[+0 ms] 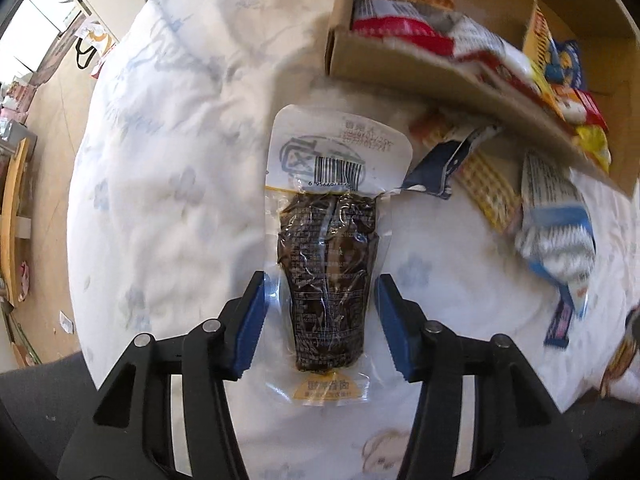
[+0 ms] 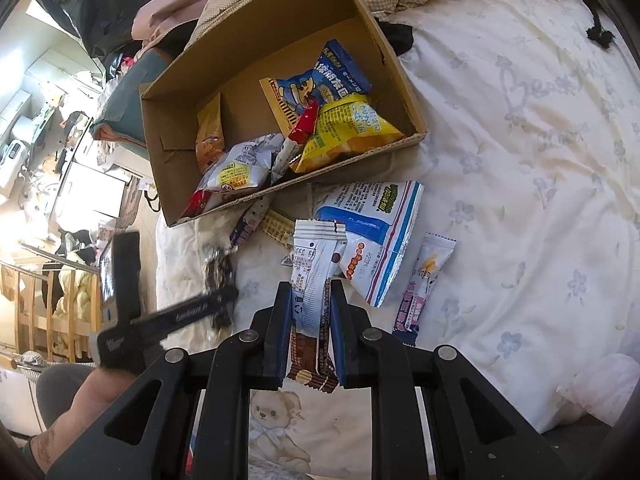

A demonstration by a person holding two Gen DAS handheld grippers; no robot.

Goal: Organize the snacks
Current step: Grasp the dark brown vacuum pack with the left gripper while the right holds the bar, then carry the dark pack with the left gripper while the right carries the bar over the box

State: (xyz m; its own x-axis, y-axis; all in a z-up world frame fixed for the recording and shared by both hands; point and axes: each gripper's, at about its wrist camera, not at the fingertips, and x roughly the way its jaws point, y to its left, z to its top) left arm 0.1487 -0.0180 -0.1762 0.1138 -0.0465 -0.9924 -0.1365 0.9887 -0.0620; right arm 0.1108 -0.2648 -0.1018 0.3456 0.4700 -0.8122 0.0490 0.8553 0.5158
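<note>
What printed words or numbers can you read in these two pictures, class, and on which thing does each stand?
"6 95669": start of the barcode number on the clear vacuum pouch of dark brown meat; the rest is blurred.
"Bear": cursive under the teddy bear printed on the white floral bedsheet.
Chinese print on the blue and white snack bag, and on the packets in the brown cardboard box: too blurred to read.

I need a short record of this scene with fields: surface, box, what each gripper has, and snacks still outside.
surface: bed with floral white quilt
box: open cardboard box, several snack packs inside
left gripper: pads either side of a dark vacuum-packed snack lying on the quilt, not yet pressing
right gripper: shut on a white and brown wrapper
still outside: blue and white bag, small pink sachet
</note>
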